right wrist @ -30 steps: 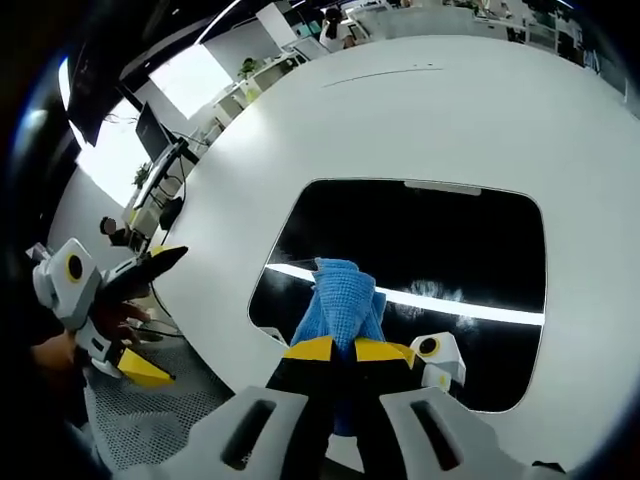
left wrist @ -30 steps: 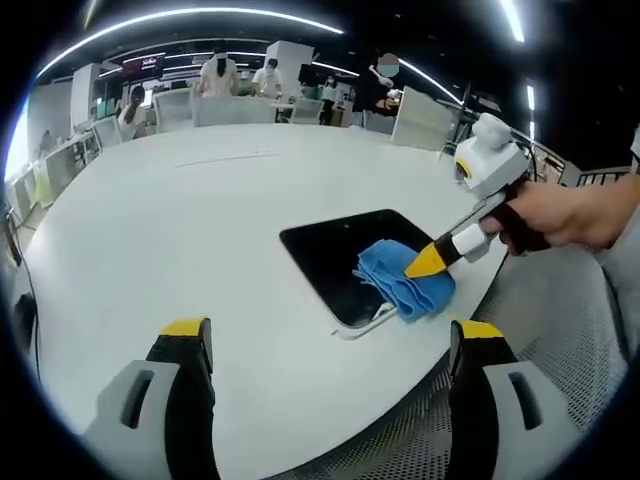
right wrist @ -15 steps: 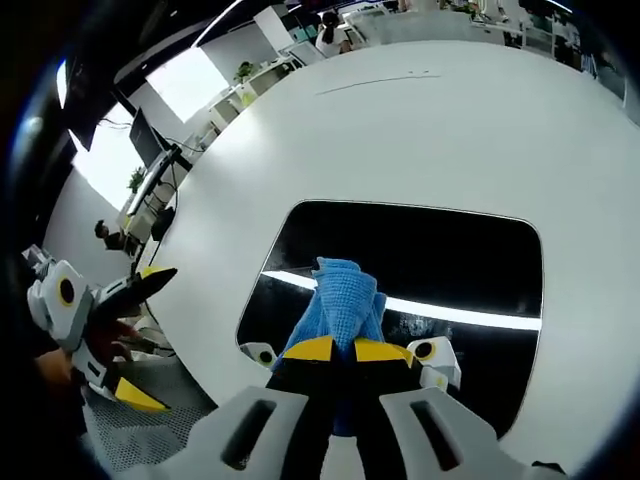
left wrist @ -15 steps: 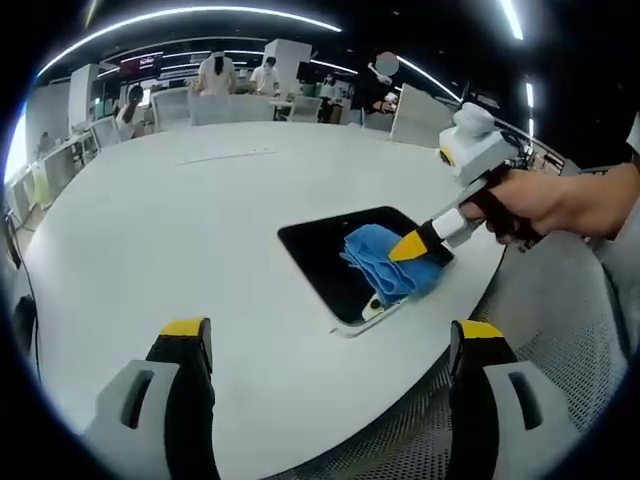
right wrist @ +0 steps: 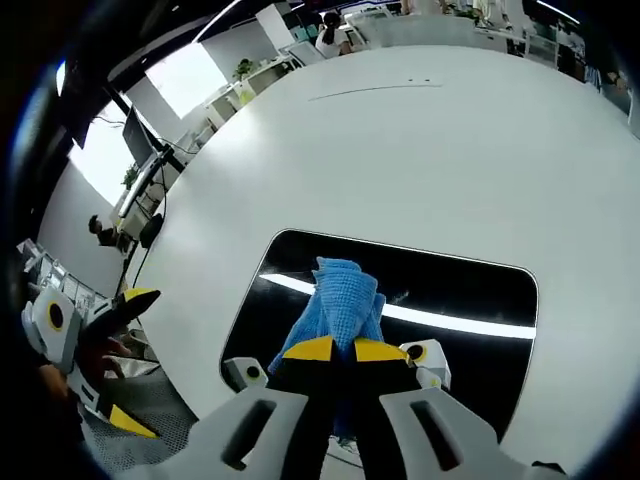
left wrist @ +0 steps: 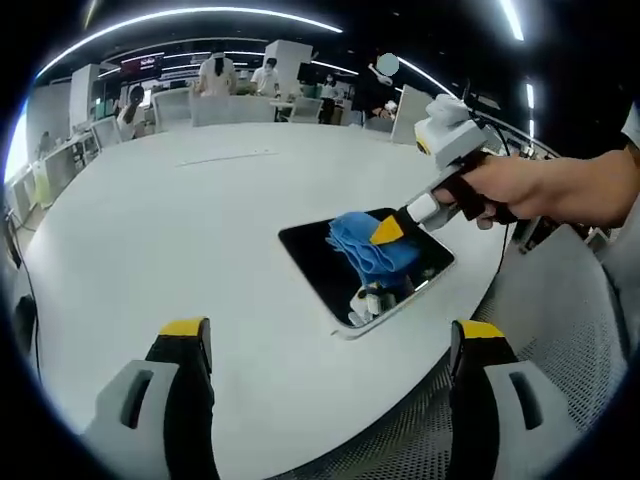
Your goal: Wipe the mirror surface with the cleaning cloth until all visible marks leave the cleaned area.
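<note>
My right gripper [right wrist: 334, 349] has its jaws clamped together on the blue cleaning cloth [right wrist: 341, 300], and I press the cloth flat against the dark mirror [right wrist: 470, 300]. In the left gripper view I see that same gripper [left wrist: 388, 230] coming in from the right in a person's hand [left wrist: 520, 188], with the cloth [left wrist: 368, 246] bunched under its yellow tips near the mirror's [left wrist: 318, 250] middle. The mirror lies flat near the edge of the round white table [left wrist: 180, 220]. My left gripper [left wrist: 330, 345] hangs off the table edge with its jaws wide apart, holding nothing. Chairs [left wrist: 425, 118] and people [left wrist: 218, 72] stand beyond the far side of the table.
</note>
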### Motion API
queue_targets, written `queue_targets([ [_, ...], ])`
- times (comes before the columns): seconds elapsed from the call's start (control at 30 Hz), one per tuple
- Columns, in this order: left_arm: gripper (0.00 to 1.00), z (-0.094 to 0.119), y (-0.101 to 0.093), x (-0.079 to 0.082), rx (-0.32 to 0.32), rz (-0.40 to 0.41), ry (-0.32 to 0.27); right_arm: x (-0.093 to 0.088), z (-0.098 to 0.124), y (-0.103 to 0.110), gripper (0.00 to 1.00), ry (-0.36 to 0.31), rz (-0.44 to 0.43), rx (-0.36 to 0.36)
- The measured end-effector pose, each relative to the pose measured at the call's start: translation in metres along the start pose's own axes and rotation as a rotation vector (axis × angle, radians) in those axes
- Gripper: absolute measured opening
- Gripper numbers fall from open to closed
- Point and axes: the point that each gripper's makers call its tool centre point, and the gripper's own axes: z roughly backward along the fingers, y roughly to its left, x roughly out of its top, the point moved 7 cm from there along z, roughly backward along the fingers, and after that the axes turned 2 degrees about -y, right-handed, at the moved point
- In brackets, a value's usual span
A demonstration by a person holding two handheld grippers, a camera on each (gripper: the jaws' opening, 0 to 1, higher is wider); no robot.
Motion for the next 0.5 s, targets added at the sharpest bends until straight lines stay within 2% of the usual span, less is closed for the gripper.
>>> queue_targets([
  [0.5, 0.99, 0.000, 0.000, 0.002, 0.006, 0.014, -0.014, 0.025, -0.012, -0.009, 0.00, -0.010, -0.001, -0.019],
])
